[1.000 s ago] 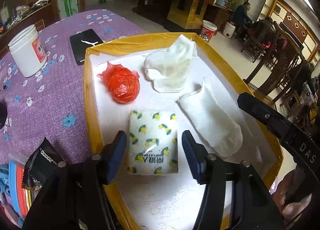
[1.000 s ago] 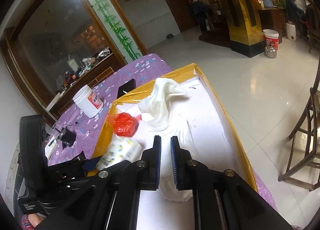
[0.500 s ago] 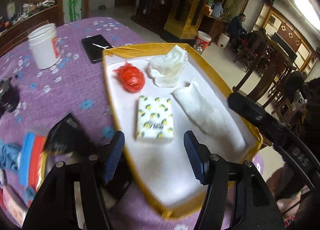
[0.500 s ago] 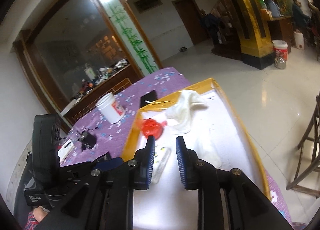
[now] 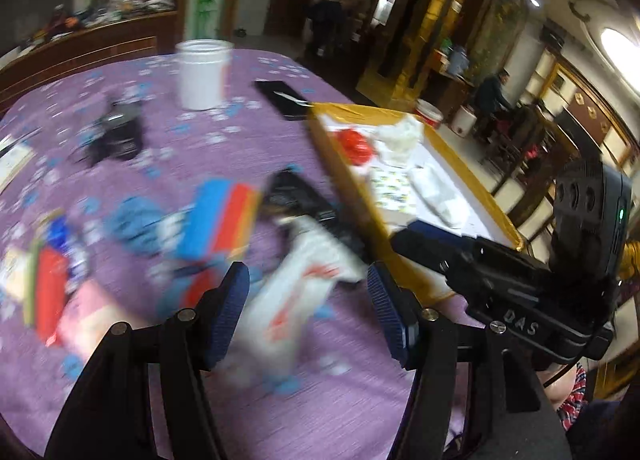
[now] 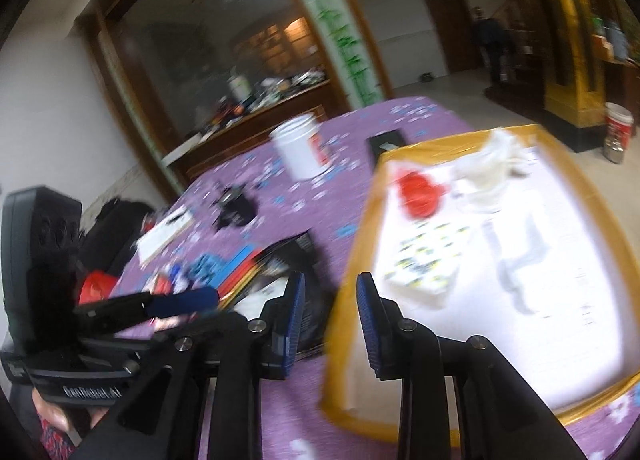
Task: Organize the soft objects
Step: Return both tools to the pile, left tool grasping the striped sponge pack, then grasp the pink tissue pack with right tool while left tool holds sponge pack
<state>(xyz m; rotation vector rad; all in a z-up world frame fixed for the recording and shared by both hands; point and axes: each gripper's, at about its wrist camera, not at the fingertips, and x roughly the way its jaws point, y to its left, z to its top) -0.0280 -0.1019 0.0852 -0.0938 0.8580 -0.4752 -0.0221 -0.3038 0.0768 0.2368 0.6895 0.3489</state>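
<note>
White packet [image 5: 296,292] lengthwise between spread left tool [image 5: 308,316] pads, untouched; right tool [image 6: 331,324] opening, empty.

Purple tablecloth [image 5: 248,132] – matt woven cloth; white tub [image 5: 203,75] – smooth plastic; socks [image 6: 494,172] – soft fabric.

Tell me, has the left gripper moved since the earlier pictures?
Yes. The left gripper has swung left, off the yellow-rimmed tray, and now points at the purple tablecloth.
</note>
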